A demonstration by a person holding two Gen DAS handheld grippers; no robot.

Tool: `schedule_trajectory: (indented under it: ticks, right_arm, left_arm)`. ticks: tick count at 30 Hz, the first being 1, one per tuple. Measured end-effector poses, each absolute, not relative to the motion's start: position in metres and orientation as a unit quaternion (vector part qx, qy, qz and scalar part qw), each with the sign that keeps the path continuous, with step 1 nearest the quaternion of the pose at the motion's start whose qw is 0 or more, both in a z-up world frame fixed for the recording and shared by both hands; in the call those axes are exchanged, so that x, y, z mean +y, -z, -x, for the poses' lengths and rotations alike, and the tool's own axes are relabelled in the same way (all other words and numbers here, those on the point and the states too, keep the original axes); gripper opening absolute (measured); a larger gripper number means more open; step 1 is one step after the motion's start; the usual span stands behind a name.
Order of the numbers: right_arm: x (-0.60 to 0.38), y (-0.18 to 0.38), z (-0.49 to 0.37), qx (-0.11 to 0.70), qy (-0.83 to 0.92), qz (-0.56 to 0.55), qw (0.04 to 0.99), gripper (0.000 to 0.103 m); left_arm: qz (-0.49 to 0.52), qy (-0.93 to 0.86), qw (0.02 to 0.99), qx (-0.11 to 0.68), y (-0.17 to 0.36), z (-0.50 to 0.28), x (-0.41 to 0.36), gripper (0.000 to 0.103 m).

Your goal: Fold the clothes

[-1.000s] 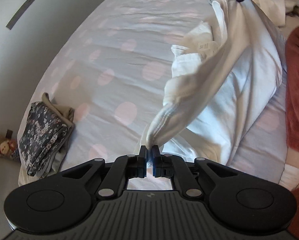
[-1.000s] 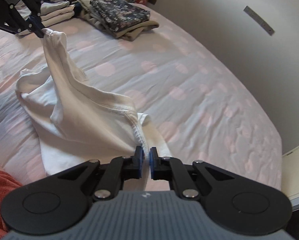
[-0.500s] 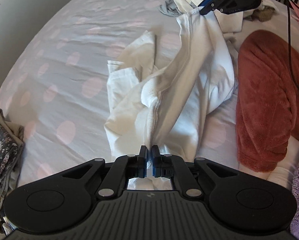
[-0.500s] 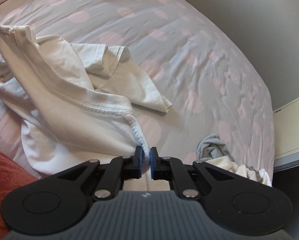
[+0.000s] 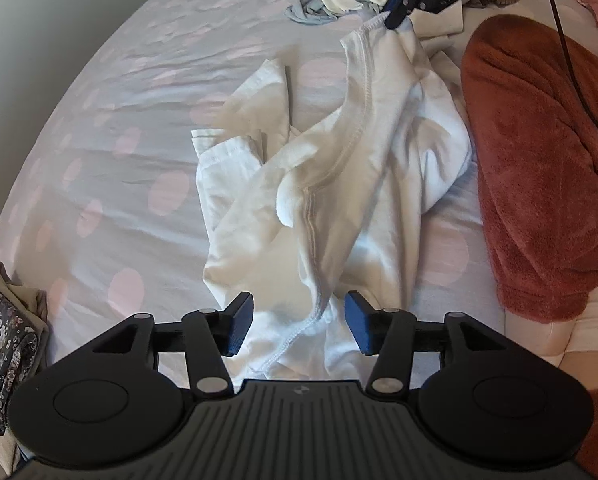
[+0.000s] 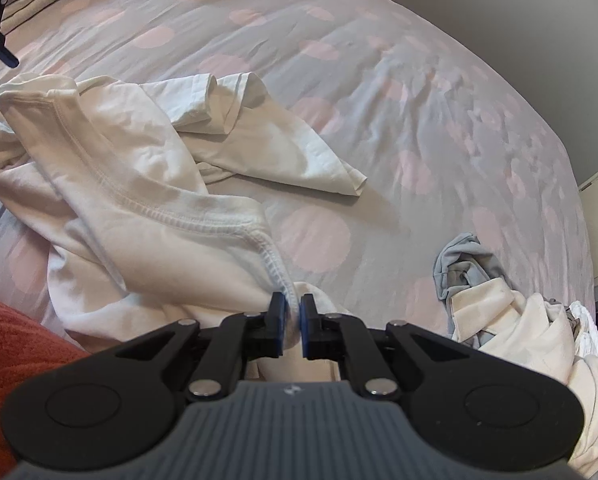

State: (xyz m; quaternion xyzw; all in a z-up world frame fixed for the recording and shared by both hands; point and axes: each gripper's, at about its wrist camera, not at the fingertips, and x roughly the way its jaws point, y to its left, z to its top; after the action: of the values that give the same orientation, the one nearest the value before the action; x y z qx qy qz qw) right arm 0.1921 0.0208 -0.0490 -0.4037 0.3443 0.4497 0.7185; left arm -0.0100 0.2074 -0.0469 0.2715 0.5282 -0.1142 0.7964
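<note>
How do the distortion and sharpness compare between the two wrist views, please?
Left wrist view: strong fisheye bowing of the bedsheet, dark corners, white T-shirt seam sharp. Right wrist view: same bowing, far polka dots smeared, hem at the right gripper crisp.

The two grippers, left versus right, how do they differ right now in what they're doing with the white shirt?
The left gripper has its jaws spread wide, gripping nothing; the right gripper is shut on the hem of the white shirt. At the left gripper the hem lies slack on the bedsheet between its fingers; at the right gripper the hem is pinched and lifted off the bed. Both are black with blue pads and point along the same stitched hem.
</note>
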Motion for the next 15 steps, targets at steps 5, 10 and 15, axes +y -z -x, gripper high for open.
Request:
schedule_trajectory:
  ticks: [5,10,15]
  right_arm:
    - [0.017,0.049,-0.195,0.348,-0.457,0.387,0.721,0.009]
    - [0.011,0.047,-0.196,0.347,-0.468,0.377,0.720,0.010]
    - [0.000,0.038,-0.197,0.347,-0.509,0.353,0.704,0.044]
  left_arm:
    - [-0.326,0.097,0.785,0.518,0.064,0.013,0.194,0.041]
    - [-0.323,0.079,0.777,0.535,0.071,0.005,0.201,0.011]
    - [-0.299,0.066,0.780,0.546,0.067,-0.002,0.211,0.007]
